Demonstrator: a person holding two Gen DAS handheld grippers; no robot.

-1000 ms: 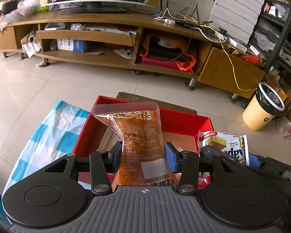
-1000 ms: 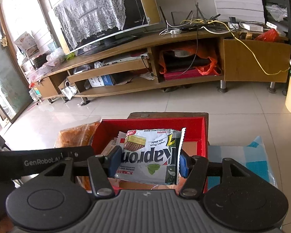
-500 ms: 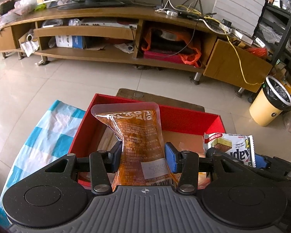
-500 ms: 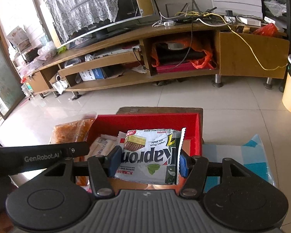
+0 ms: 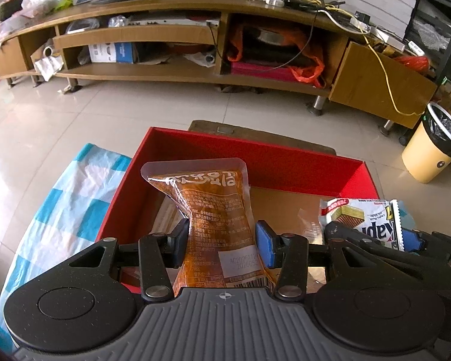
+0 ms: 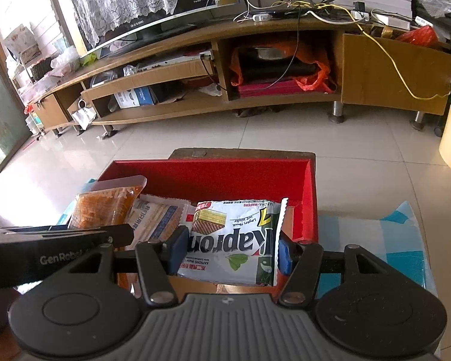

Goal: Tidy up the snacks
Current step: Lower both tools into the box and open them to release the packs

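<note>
My left gripper is shut on an orange snack pouch and holds it over the left part of the red box. My right gripper is shut on a white Kapron wafer pack and holds it over the right part of the same red box. The wafer pack also shows at the right in the left wrist view. The orange pouch also shows at the left in the right wrist view. A pale biscuit packet lies in the box between them.
The box stands on a small wooden table with a blue-and-white checked cloth on both sides. Beyond is tiled floor, a long TV cabinet and a yellow bin at the right.
Both grippers have moved forward and lower over the red box with their packs still held. The box fills more of both views.
</note>
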